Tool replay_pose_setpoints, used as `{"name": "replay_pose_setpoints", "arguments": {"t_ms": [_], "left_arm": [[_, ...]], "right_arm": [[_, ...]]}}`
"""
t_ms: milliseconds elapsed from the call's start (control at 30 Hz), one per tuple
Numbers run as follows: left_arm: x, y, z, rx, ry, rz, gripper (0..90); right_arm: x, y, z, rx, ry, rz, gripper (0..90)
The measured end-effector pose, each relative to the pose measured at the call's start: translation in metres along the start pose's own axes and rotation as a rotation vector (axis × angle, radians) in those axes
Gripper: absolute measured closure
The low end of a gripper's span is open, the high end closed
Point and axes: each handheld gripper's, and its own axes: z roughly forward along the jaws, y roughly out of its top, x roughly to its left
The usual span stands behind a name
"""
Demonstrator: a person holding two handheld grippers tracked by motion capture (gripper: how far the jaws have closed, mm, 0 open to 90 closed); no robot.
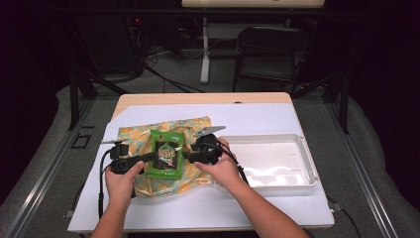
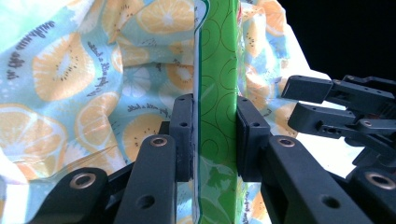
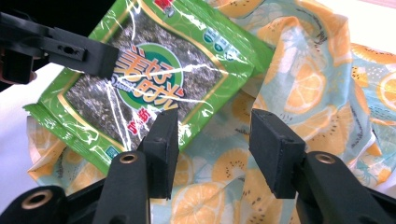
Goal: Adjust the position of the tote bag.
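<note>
Item: green snack packet [image 1: 167,154], flat foil pouch, glossy and crinkled. Bright green border printed with darker swirl lines; dark speckled centre panel; round green-and-white emblem carrying orange characters; thin gold edging round the panel; small red mark at the top edge. Seen edge-on in the left gripper view [image 2: 217,70], it is a thin slab with a clear sealed seam.

Location: held just above the patterned cloth [image 1: 136,136] at the middle of the white table cover [image 1: 257,119], with the clear plastic tray [image 1: 307,163] at 3 o'clock from it.

Cloth: pale blue, printed with orange and kiwi slices and lines of script, rumpled, spread under and behind the packet.

Left gripper [image 1: 143,159]: at 9 o'clock of the packet, jaws closed narrow on the packet's edge, pads pressing both faces [image 2: 215,140]. It is seen in the right gripper view gripping the packet's far corner [image 3: 100,59].

Right gripper [image 1: 190,156]: at 3 o'clock of the packet, jaws standing wide apart [image 3: 212,140], holding nothing; one pad overlaps the packet's near corner, the cloth showing through the gap.

Hands: one on each gripper, forearms entering from 6 o'clock
</note>
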Motion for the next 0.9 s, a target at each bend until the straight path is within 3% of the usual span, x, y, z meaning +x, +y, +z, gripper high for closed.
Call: {"name": "replay_pose_setpoints", "arguments": {"t_ms": [533,900], "left_arm": [[-0.013,0.003,-0.022,-0.064,-0.011,0.028,72.7],[-0.025,0.006,-0.031,-0.098,-0.028,0.072,72.7]], "right_arm": [[0.005,0.002,-0.006,-0.021,0.025,-0.006,51.7],[0.011,0.005,-0.016,-0.057,0.027,-0.028,51.3]]}}
